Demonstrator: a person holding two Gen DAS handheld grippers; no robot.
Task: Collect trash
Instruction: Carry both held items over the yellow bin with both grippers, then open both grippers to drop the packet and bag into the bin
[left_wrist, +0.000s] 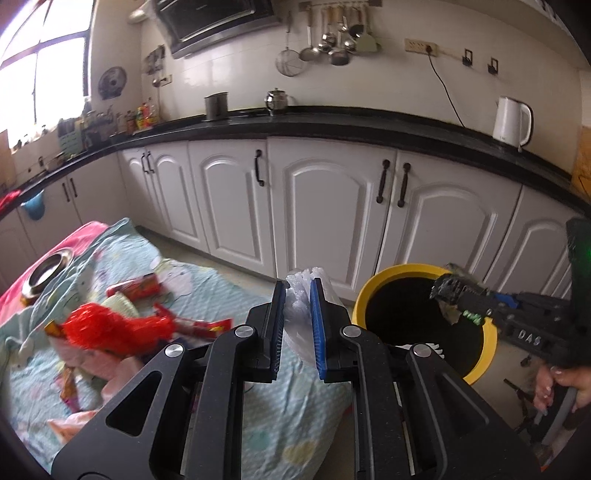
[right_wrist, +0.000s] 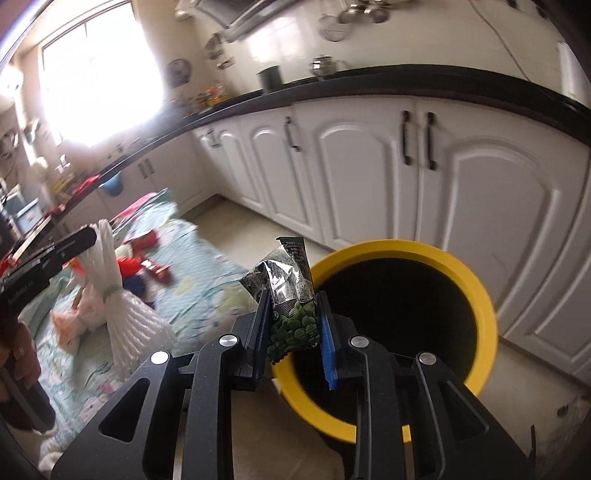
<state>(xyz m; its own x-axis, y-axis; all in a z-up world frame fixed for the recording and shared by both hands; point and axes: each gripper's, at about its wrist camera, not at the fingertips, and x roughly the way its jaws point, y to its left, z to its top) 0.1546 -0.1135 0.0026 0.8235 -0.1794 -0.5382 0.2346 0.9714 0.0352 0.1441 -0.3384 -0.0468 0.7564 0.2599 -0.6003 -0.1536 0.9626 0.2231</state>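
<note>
Beside white cabinets (left_wrist: 325, 206), a yellow-rimmed bin (right_wrist: 476, 295) stands on pale floor (right_wrist: 266, 435).

A long black worktop (left_wrist: 332, 123) runs along the tiled wall above a row of white cabinet doors (left_wrist: 325, 206) with dark handles. On it stand a white electric kettle (left_wrist: 511, 123), its black cord running up to a wall socket (left_wrist: 421, 47), a small metal teapot (left_wrist: 276, 100) and a dark cylindrical canister (left_wrist: 216, 106). Ladles and a wire strainer (left_wrist: 290, 62) hang from a rail on the wall. Bottles and jars (left_wrist: 142, 118) crowd the worktop's far end near a bright window (left_wrist: 40, 70). A round steel bowl (left_wrist: 46, 275) sits on the patterned light-blue blanket (left_wrist: 207, 291) spread on the floor.
</note>
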